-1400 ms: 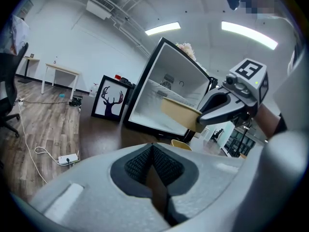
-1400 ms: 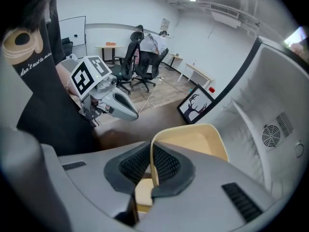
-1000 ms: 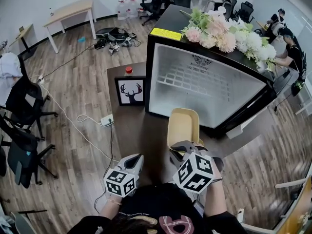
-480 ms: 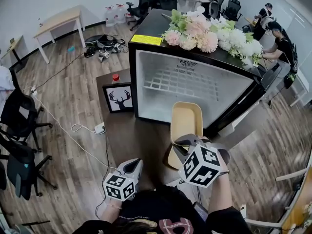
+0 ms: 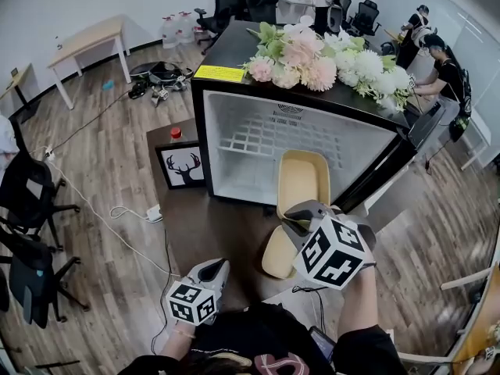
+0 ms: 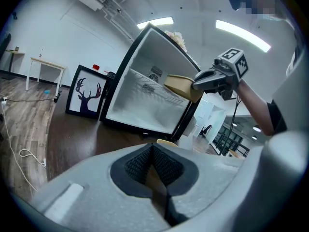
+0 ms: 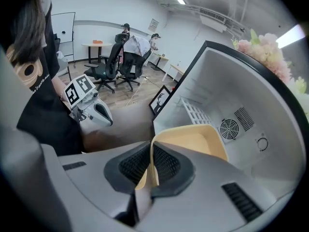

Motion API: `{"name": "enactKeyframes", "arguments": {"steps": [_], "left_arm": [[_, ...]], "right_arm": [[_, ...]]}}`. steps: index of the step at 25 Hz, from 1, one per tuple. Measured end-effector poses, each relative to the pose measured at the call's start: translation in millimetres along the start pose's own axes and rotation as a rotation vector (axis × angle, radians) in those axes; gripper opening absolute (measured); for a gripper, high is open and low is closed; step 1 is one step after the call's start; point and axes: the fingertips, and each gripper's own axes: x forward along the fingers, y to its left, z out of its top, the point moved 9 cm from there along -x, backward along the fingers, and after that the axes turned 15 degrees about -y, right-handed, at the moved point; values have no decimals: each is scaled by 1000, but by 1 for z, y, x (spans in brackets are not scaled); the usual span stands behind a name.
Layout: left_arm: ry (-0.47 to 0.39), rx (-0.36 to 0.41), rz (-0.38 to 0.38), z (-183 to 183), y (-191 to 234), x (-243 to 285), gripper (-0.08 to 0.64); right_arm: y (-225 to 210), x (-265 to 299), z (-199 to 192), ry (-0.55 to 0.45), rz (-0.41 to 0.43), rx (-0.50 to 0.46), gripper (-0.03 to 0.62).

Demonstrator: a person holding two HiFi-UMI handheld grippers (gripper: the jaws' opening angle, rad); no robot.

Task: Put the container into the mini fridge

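My right gripper is shut on the near rim of a pale yellow container. It holds the container up in front of the open mini fridge. In the right gripper view the rim sits pinched between the pads, and the container points into the fridge's white inside. The left gripper view shows the container at the fridge mouth. My left gripper hangs low near my body, shut and empty.
A second pale yellow piece lies on the dark table under the right gripper. A framed deer picture leans left of the fridge. Flowers lie on the fridge top. Office chairs stand at the left.
The right gripper has carried the container up and forward, closer to the fridge opening. The left gripper has stayed low.
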Motion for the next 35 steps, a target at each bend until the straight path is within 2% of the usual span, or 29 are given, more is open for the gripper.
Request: {"name": "enactKeyframes", "arguments": {"steps": [8, 15, 35], "left_arm": [[-2, 2, -2, 6, 3, 9, 9], [9, 12, -15, 11, 3, 15, 9], [23, 20, 54, 11, 17, 19, 9]], "right_arm": [[-37, -6, -3, 7, -24, 25, 25], [-63, 0, -15, 54, -3, 40, 25], [-131, 19, -38, 66, -13, 106, 26]]}}
